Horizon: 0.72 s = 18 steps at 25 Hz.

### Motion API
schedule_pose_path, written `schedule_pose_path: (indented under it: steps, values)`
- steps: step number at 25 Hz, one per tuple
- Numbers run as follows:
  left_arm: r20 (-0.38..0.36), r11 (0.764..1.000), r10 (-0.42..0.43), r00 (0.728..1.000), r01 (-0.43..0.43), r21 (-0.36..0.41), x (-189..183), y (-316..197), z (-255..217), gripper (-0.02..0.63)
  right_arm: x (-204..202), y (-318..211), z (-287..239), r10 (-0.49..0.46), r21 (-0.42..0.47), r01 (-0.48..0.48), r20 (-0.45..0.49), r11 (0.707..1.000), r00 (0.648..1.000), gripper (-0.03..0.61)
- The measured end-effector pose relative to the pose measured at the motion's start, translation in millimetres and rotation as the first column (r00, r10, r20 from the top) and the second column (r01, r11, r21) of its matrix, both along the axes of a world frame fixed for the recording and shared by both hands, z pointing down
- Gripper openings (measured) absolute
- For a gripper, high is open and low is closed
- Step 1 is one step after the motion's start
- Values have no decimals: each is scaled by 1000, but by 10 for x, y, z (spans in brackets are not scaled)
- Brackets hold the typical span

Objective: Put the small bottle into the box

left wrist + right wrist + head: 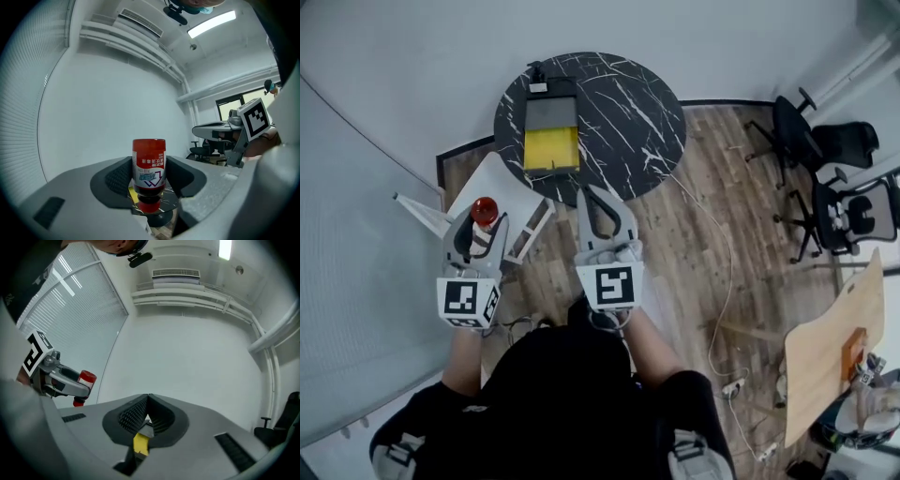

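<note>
While my left gripper [478, 230] is clamped on the small bottle [149, 164], with pads on both sides of its body, I hold it in the air just short of the round table [647, 112]. My right gripper [146, 414] is closed and empty, beside it. The box [551, 148] lies open on the table's left part. I judge the way forward free, with only its near rim to clear.

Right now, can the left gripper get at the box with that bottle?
Probably yes. The left gripper, shut on the small bottle, hangs short of the table edge; the box lies open with nothing over it, and the shut right gripper sits off that path.
</note>
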State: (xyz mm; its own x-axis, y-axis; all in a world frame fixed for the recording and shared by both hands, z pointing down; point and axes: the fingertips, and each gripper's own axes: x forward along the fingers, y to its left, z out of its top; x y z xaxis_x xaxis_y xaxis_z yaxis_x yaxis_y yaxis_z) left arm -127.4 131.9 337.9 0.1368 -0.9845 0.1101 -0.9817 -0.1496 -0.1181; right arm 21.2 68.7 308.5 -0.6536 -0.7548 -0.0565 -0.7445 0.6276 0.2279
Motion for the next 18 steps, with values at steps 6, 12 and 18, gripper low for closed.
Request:
schedule_pose_path:
  steps: [6,12,18]
  values:
    - [57,995,37,998,-32,-93,235,-799,279,215,362,-691,255,-27,-107,31,36,994,999,-5]
    - [88,979,43,995,-24,-204,239,-1386,620,215,466,-1122,595,-48,-186,52,27,981,998,-5]
    - [92,968,71,993,-46,-245,171,-1834,825,215,280,-1496,884,-77,-249,74,-6,966,997,-5]
